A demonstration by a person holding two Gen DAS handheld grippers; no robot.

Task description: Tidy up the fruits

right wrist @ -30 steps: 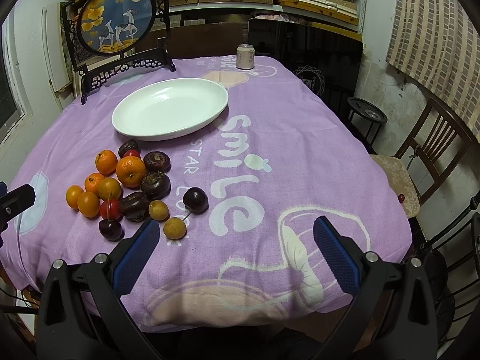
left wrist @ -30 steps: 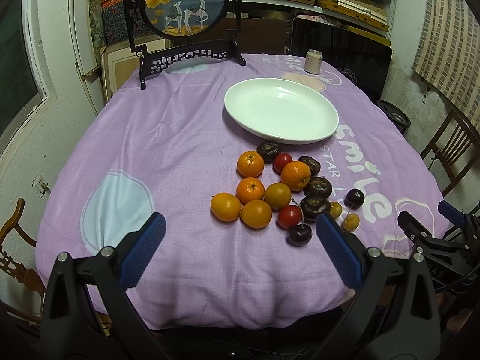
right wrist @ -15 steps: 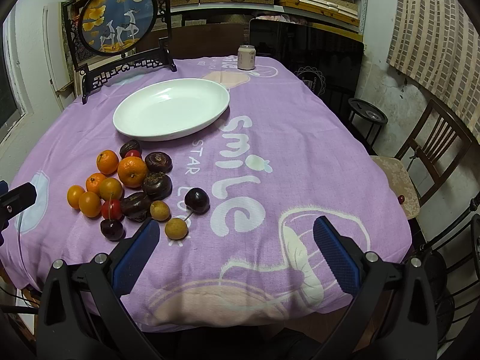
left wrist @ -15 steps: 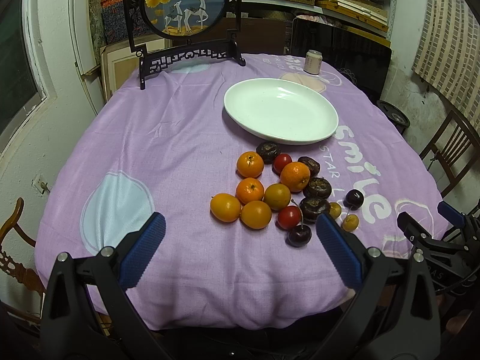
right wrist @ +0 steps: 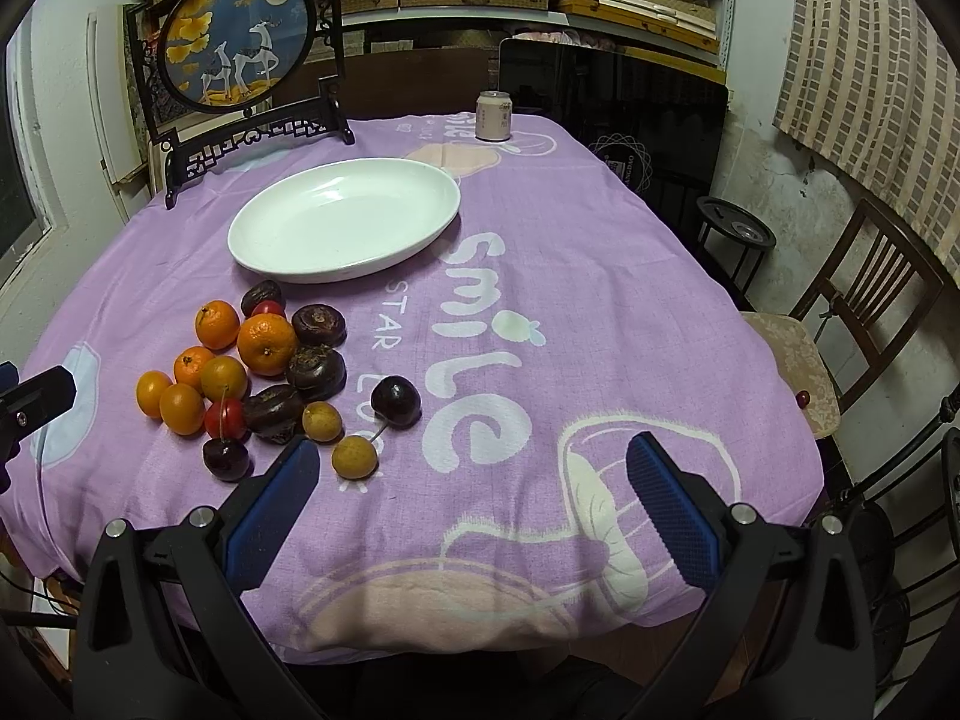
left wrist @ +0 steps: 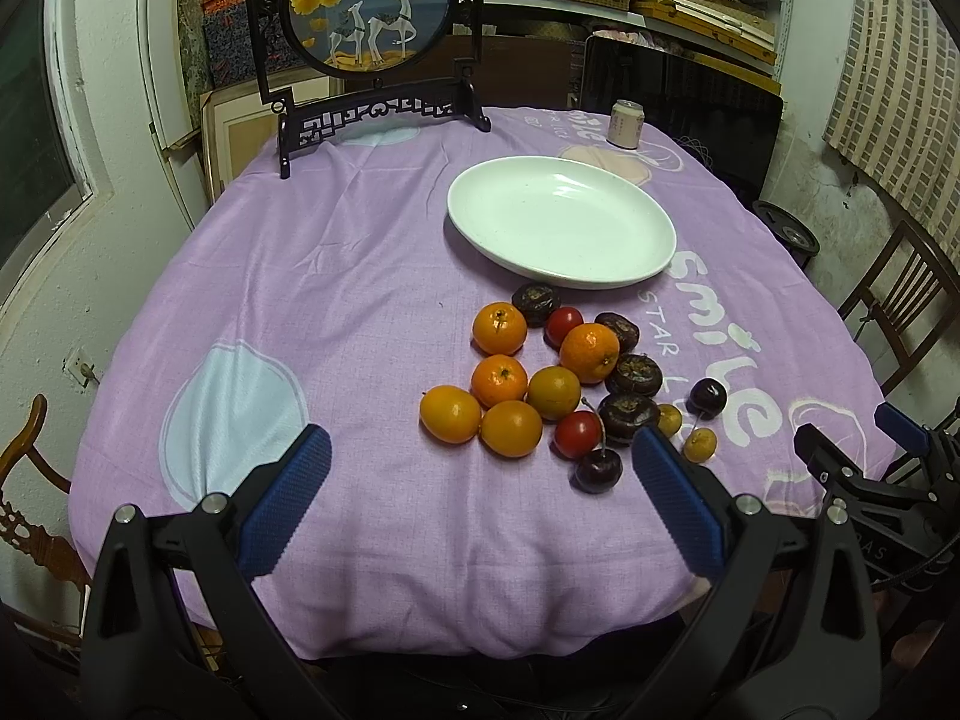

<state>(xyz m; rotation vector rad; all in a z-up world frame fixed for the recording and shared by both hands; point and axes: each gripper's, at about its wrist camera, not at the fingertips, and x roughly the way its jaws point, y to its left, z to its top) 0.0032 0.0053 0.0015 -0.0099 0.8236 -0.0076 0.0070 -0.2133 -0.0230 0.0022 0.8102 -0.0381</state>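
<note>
A pile of fruit lies on the purple tablecloth: several oranges (left wrist: 499, 327) (right wrist: 266, 343), red cherry tomatoes (left wrist: 577, 433), dark brown water chestnuts (left wrist: 632, 373) (right wrist: 317, 369), dark cherries (left wrist: 597, 469) (right wrist: 395, 399) and small yellow fruits (right wrist: 355, 457). An empty white oval plate (left wrist: 561, 221) (right wrist: 345, 219) sits just beyond the pile. My left gripper (left wrist: 474, 483) is open and empty, near the table's front edge before the pile. My right gripper (right wrist: 471, 483) is open and empty, right of the pile.
A black-framed round deer screen (left wrist: 369, 3) (right wrist: 237, 39) stands at the table's far edge. A drink can (left wrist: 626, 123) (right wrist: 493, 114) stands beyond the plate. Wooden chairs (right wrist: 852, 324) stand right of the table, another (left wrist: 24, 480) at left. Shelves fill the back wall.
The right wrist view has shifted slightly: the fruit and plate sit a little further right in the frame. The left gripper has held still. Both stay open.
</note>
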